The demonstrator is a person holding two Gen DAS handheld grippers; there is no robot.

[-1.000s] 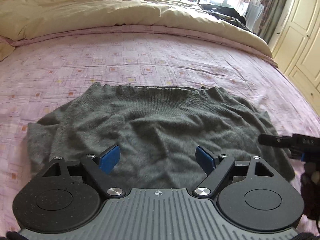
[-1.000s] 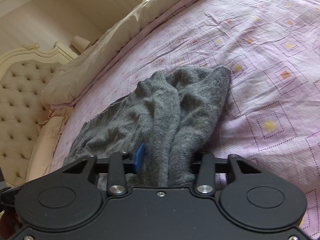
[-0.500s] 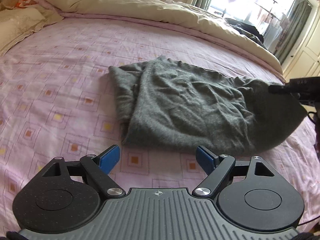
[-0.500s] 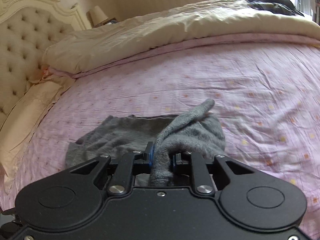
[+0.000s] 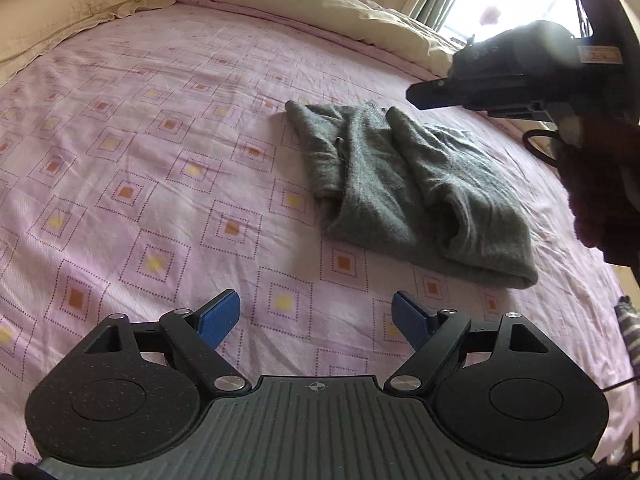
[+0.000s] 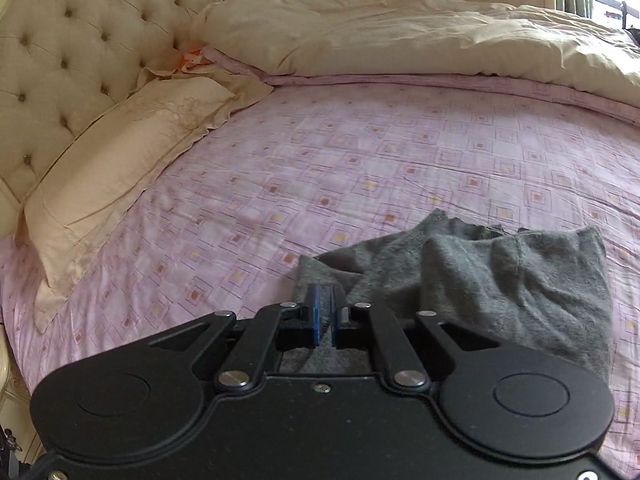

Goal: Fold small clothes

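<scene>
A grey knit garment [image 5: 400, 192] lies folded over itself on the pink patterned sheet [image 5: 160, 160]. My left gripper [image 5: 316, 308] hovers open over bare sheet, short of the garment's near edge, with nothing between its blue pads. My right gripper [image 5: 416, 94] hangs above the garment's far right side, held by a hand in a dark red sleeve [image 5: 600, 192]. In the right wrist view its jaws are closing to shut [image 6: 324, 308], blue pads almost together, no cloth between them. The garment [image 6: 500, 280] lies below and to the right of them.
A cream pillow [image 6: 120, 160] lies at the tufted headboard [image 6: 80, 40]. A cream duvet [image 6: 400, 36] is bunched along the far side of the bed. Something striped [image 5: 628, 328] shows at the bed's right edge. Wide sheet stretches left of the garment.
My right gripper carried the garment's side over, let the cloth slip out, rose and shut. The garment now lies folded narrower. My left gripper drew back to the left, staying open.
</scene>
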